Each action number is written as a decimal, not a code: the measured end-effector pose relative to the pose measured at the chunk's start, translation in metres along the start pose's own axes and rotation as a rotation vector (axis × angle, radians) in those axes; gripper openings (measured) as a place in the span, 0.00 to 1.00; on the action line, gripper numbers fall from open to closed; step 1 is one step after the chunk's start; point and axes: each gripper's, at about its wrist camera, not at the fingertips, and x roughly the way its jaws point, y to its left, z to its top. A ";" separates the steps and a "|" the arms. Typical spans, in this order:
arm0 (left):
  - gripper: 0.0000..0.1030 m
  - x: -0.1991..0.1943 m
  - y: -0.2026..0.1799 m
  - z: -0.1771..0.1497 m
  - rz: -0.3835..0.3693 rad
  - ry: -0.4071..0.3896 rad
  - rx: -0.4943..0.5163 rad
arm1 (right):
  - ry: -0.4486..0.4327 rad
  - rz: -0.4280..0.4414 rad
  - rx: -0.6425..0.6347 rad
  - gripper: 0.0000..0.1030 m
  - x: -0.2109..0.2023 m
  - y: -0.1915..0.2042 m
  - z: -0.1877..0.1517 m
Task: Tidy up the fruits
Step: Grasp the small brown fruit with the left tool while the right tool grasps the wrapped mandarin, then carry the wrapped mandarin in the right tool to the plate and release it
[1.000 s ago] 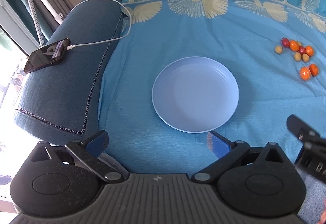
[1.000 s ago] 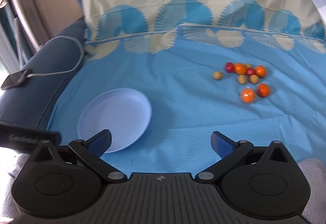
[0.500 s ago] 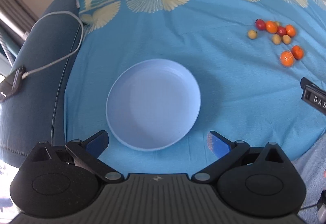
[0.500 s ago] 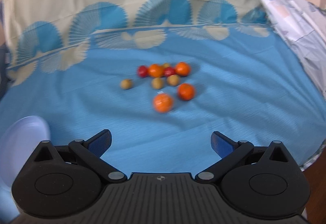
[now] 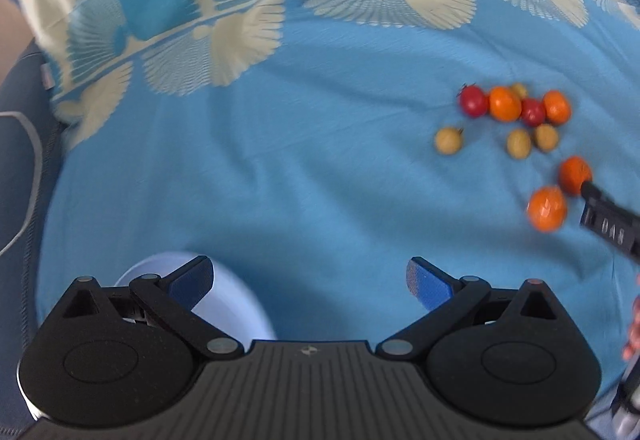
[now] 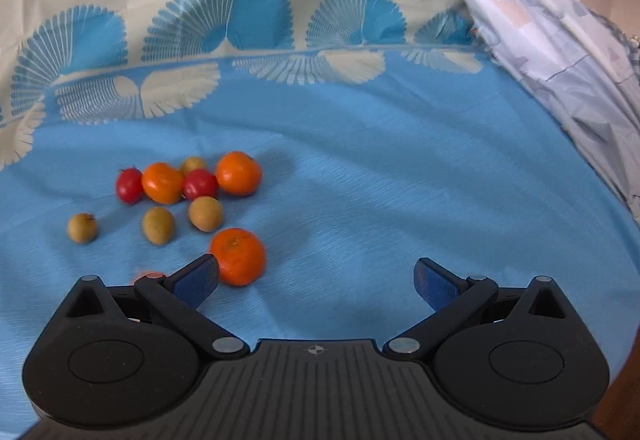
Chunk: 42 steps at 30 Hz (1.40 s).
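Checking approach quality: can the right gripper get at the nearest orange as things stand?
Probably yes. The right gripper is open, and the nearest orange lies on the cloth just ahead, beside its left finger, nothing between; a slight leftward shift looks needed.

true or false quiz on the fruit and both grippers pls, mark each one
1. The right gripper is open and empty. True.
2. The nearest orange lies beside the right gripper's left finger. True.
3. The fruit already sits in the plate. False: it all lies on the blue cloth.
4. The left gripper holds a red fruit. False: it is open and empty.
5. Two red fruits lie among the oranges. True.
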 end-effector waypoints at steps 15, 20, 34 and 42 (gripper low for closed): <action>1.00 0.104 -0.075 0.074 -0.145 0.018 0.100 | 0.076 0.341 -0.159 0.99 -0.004 0.035 -0.015; 0.68 0.108 -0.083 0.082 -0.220 0.034 0.060 | 0.067 0.256 -0.193 0.82 0.008 0.045 -0.019; 0.27 0.029 -0.029 0.046 -0.218 -0.051 -0.016 | -0.055 0.228 -0.145 0.37 -0.008 0.022 -0.017; 0.27 -0.048 0.045 -0.013 -0.119 -0.028 -0.152 | -0.063 0.286 -0.148 0.37 -0.056 0.026 -0.014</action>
